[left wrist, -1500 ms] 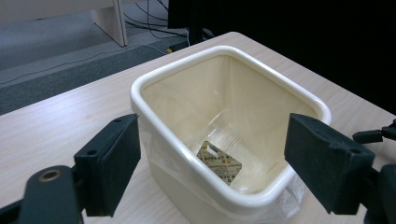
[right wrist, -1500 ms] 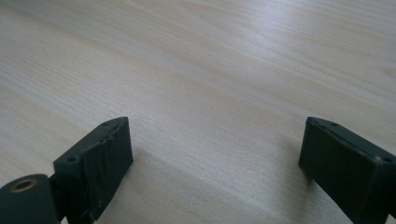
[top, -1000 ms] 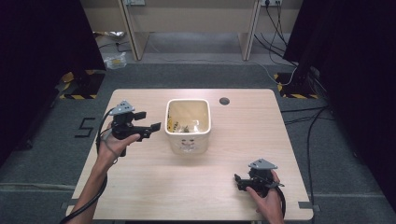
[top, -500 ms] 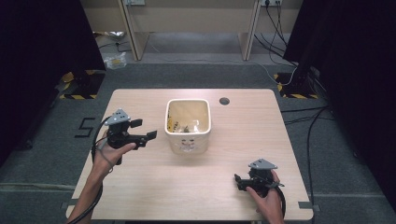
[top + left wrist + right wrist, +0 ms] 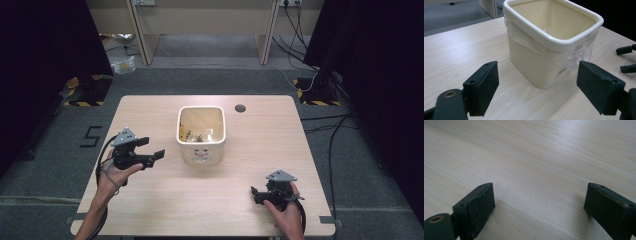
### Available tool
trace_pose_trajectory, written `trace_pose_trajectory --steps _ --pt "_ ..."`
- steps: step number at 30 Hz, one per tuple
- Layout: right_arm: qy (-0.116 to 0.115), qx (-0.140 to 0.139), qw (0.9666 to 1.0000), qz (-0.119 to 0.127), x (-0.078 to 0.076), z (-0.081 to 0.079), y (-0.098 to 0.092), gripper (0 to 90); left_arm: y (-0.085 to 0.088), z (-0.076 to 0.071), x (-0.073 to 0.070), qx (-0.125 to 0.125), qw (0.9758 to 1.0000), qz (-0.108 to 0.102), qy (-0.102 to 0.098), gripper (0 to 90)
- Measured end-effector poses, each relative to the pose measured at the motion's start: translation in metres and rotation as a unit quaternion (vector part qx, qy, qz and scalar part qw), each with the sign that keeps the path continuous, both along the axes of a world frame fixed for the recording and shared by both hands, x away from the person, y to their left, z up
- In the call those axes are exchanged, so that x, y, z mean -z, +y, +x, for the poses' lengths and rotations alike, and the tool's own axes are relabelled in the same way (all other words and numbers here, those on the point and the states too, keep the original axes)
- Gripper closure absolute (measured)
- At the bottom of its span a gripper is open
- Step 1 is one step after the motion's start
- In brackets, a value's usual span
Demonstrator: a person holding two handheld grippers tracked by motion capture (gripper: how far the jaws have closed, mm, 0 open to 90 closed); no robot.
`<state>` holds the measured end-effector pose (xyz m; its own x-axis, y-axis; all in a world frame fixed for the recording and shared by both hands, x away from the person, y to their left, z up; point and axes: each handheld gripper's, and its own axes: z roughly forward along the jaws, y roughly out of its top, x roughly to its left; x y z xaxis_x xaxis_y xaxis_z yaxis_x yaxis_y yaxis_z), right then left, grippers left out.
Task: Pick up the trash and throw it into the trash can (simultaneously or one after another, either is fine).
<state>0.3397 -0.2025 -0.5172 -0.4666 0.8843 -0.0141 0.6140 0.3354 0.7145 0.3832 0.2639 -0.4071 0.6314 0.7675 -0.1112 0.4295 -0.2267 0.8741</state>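
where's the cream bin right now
In the high view, the cream bin stands mid-table, just right of the open left gripper and near a dark table hole.

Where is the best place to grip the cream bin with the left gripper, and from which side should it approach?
Probably the thick rolled rim of the bin, on the wall nearest the left gripper. One jaw goes inside, one outside, coming down from above on that side. The body is wider than the open jaws, and the plastic liner folded over the rim looks slippery lower down.

Cream bin point(image 5: 201, 146) mid-table, left gripper point(image 5: 156, 153) near, right gripper point(image 5: 253, 194) apart
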Motion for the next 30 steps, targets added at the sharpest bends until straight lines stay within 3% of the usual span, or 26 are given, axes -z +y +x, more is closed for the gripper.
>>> trace_pose_trajectory --steps 11,20,30 --pt "0.0 0.0 1.0 0.0 0.0 0.0 0.0 9.7 0.005 -0.008 0.015 -0.005 0.9999 -0.009 -0.003 16.9" --pt "0.0 0.0 1.0 0.0 0.0 0.0 0.0 9.7 0.001 -0.013 0.027 0.011 0.9998 -0.014 -0.006 16.8" --pt "0.0 0.0 1.0 0.0 0.0 0.0 0.0 9.7 -0.005 -0.016 0.048 0.02 0.9997 -0.001 0.015 16.8"
